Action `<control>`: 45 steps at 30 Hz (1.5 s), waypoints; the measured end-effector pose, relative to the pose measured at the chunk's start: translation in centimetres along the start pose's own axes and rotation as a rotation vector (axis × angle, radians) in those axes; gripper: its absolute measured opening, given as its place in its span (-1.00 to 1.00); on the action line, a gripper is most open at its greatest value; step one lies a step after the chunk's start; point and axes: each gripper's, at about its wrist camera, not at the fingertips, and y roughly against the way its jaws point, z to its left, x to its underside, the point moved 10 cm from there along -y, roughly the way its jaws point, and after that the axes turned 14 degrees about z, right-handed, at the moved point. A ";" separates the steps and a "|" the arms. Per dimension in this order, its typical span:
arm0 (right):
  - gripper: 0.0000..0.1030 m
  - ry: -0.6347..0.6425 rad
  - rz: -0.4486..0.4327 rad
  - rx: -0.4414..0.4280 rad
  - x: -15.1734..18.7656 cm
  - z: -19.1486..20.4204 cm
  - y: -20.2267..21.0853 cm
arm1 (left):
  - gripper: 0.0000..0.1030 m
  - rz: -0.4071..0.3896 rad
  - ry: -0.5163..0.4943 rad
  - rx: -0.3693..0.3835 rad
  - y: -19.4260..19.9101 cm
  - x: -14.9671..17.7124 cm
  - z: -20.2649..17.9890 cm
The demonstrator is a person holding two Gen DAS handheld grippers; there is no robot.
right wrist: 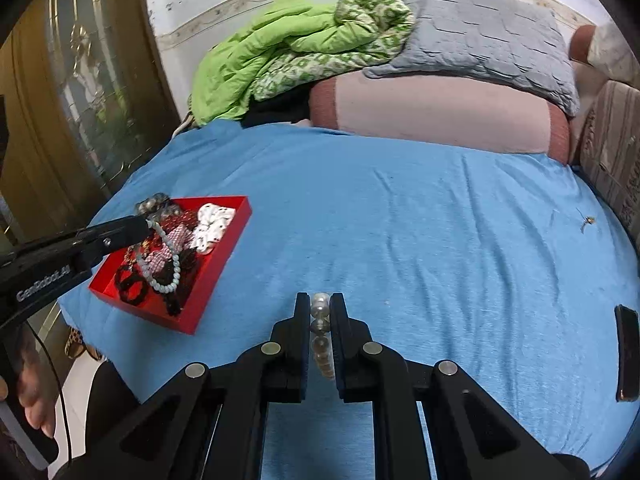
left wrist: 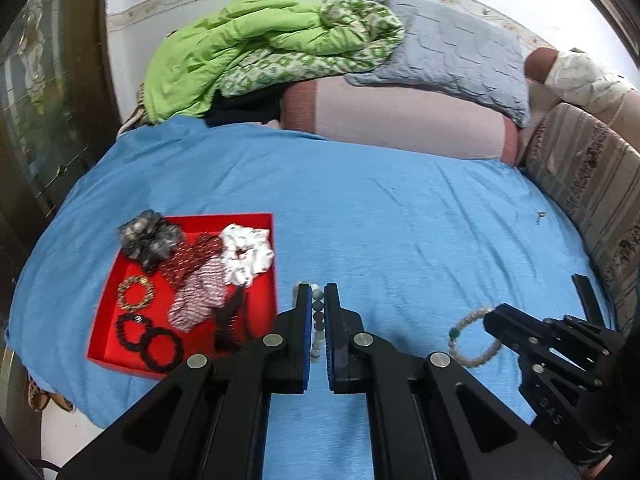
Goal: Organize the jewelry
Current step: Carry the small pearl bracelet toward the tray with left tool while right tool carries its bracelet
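A red tray [left wrist: 262,308] sits on the blue bedsheet at the left, holding scrunchies, black hair ties [left wrist: 160,350] and a gold bracelet [left wrist: 135,291]. My left gripper [left wrist: 318,300] is shut on a pale green bead bracelet [left wrist: 317,332]; in the right wrist view it hangs from the left gripper [right wrist: 146,226] over the tray [right wrist: 224,248] as a loop [right wrist: 166,268]. My right gripper [right wrist: 320,308] is shut on a pearl-and-grey bead bracelet [right wrist: 320,324], held above the sheet right of the tray. In the left wrist view this bracelet [left wrist: 474,338] dangles from the right gripper [left wrist: 490,318].
Pillows [left wrist: 400,116], a grey cushion [left wrist: 460,48] and a green blanket [left wrist: 248,44] are piled at the bed's head. A black phone [right wrist: 627,356] lies near the right edge. A small metal item [right wrist: 587,222] lies on the sheet at the right. A glass door [right wrist: 80,92] stands left.
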 end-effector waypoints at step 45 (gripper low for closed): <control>-0.78 0.305 0.073 -0.056 -3.4 14.8 -3.4 | -0.90 0.067 0.196 -0.144 -3.0 3.2 14.8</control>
